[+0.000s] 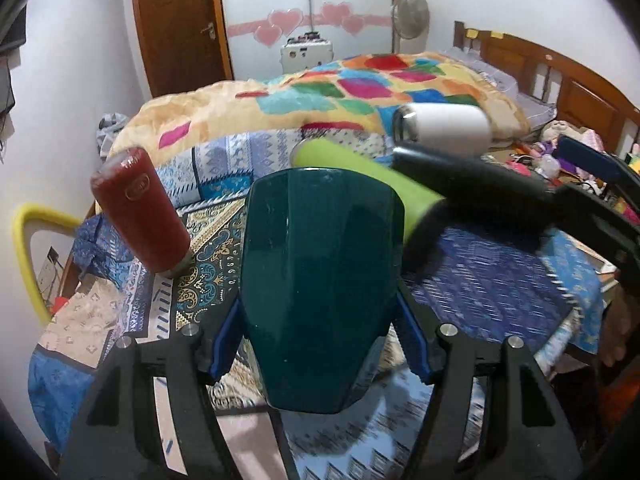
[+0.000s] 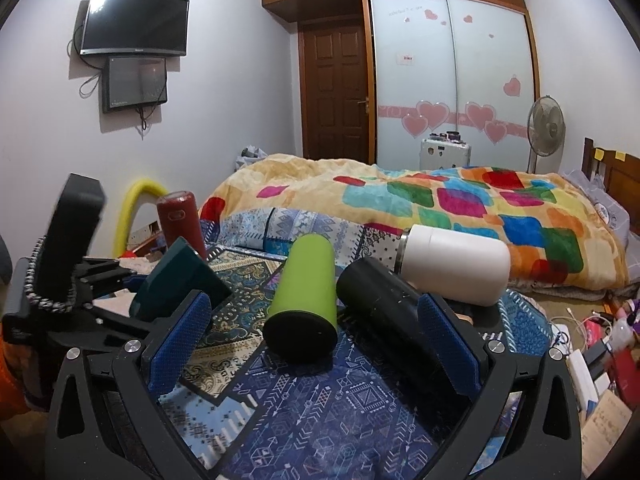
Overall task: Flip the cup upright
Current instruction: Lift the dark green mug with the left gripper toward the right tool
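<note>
A dark teal cup (image 1: 320,284) sits between the blue pads of my left gripper (image 1: 324,340), which is shut on it and holds it tilted above the patterned cloth. In the right wrist view the teal cup (image 2: 176,284) shows at left in that gripper. My right gripper (image 2: 316,344) is open and empty, its pads on either side of a lime green cup (image 2: 304,292) lying on its side. A black cup (image 2: 388,312) lies beside its right pad.
A red bottle (image 1: 140,208) stands upside down at the left. A white cup (image 2: 452,264) lies on its side behind the black one. The blue patterned cloth (image 2: 320,412) covers the work surface. A bed with a colourful blanket (image 2: 440,204) lies behind.
</note>
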`<state>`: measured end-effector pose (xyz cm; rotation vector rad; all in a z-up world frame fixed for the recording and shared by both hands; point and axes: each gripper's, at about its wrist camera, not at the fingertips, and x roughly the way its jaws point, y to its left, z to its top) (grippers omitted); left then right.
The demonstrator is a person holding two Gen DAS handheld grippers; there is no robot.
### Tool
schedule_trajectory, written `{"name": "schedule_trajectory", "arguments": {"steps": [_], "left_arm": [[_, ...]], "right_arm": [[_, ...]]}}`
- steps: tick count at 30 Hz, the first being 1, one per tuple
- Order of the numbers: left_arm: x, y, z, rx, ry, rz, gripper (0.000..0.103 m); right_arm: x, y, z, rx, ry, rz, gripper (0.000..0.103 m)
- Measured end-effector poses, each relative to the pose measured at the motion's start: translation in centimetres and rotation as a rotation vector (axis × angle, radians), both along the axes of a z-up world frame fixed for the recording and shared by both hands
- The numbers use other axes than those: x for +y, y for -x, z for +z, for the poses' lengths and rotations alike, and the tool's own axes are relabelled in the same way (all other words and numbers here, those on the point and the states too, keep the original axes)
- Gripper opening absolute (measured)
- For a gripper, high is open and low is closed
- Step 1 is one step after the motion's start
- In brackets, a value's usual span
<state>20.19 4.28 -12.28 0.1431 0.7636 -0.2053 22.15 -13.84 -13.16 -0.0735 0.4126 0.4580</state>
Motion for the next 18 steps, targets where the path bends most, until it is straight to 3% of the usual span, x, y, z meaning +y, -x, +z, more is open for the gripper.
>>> {"name": "schedule_trajectory", "arguments": {"steps": [9,18], "left_arm": [[-3.1,3.9,2.1,-0.037,0.015,-0.071,0.067],[-6.8,4.8,0.3,-0.008,0.039,-0.115,0.067]], "right_arm": [[-1.8,2.2,1.3,-0.017,-0.030,-0.028,0.103],[-3.8,3.9,1.3,-0.014,-0.048,-0.051,0.103]]}}
